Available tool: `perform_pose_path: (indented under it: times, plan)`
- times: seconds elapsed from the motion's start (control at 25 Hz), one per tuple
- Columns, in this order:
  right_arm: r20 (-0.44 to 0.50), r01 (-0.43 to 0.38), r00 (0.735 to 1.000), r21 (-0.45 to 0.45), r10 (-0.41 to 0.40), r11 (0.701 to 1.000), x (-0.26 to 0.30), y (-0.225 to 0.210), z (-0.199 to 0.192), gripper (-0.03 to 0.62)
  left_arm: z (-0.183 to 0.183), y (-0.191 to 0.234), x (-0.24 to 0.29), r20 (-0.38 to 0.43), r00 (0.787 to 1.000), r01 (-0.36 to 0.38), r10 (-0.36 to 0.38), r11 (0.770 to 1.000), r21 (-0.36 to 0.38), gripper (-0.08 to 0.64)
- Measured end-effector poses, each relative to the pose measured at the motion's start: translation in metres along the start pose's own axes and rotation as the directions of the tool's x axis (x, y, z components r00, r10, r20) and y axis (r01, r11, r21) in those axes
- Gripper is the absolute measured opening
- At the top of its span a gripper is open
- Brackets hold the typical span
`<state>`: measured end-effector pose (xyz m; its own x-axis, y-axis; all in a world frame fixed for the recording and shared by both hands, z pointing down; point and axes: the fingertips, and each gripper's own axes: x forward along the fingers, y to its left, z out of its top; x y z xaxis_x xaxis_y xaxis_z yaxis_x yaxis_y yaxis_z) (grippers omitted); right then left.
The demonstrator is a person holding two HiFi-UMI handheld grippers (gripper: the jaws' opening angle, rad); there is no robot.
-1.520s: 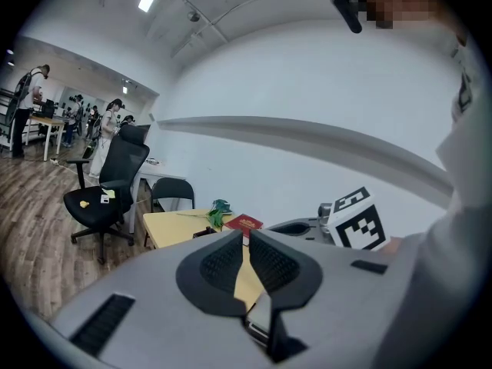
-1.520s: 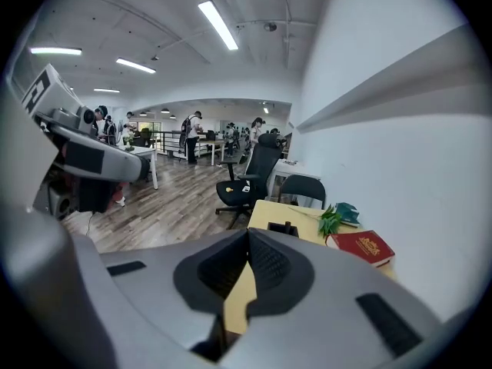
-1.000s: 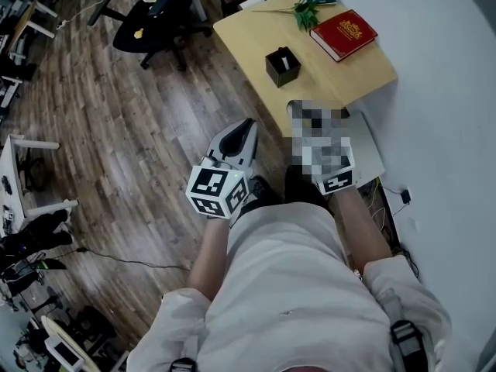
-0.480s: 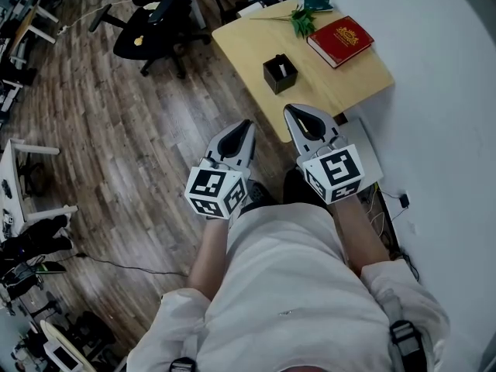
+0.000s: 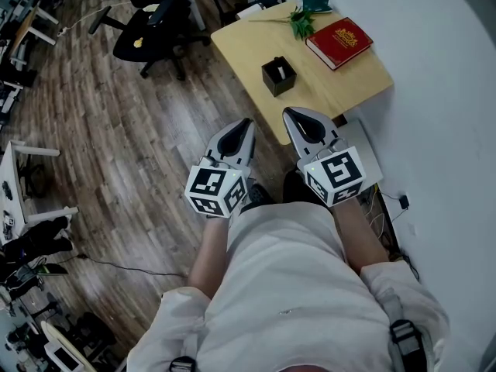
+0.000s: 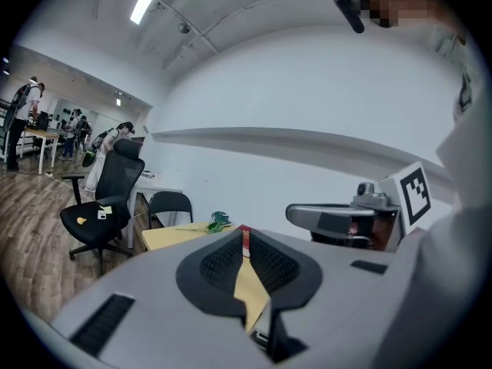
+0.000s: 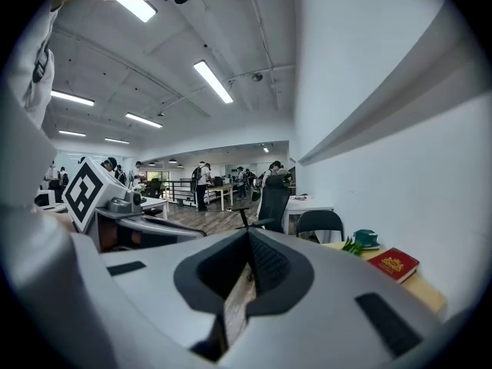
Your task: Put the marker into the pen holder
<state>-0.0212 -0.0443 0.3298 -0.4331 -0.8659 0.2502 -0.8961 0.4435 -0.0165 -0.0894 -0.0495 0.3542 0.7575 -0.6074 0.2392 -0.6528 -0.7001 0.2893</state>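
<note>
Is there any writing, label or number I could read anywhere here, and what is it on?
No text here can be read.
Red book: gold cover print, too small to read.
Cubes on the left gripper and right gripper: black-and-white square patterns, no words.
Notes on the black chair: too small to read.

Red book (image 5: 339,43), green sprig (image 5: 299,23), black office chair (image 5: 152,28)

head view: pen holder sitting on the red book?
No, the pen holder stands on the bare table, clear of the red book.
</note>
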Motion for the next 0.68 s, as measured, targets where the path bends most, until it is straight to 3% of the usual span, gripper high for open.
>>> perform_pose_path:
  times: [0.68]
  plan:
    - [0.002, 0.013, 1.000, -0.004, -0.013, 1.000, 0.0028, -0.0056, 0.0026, -0.002, 0.0025, 0.0013, 0.0067, -0.003, 1.000, 0.017, -0.017, 1.000, 0.006, 0.028]
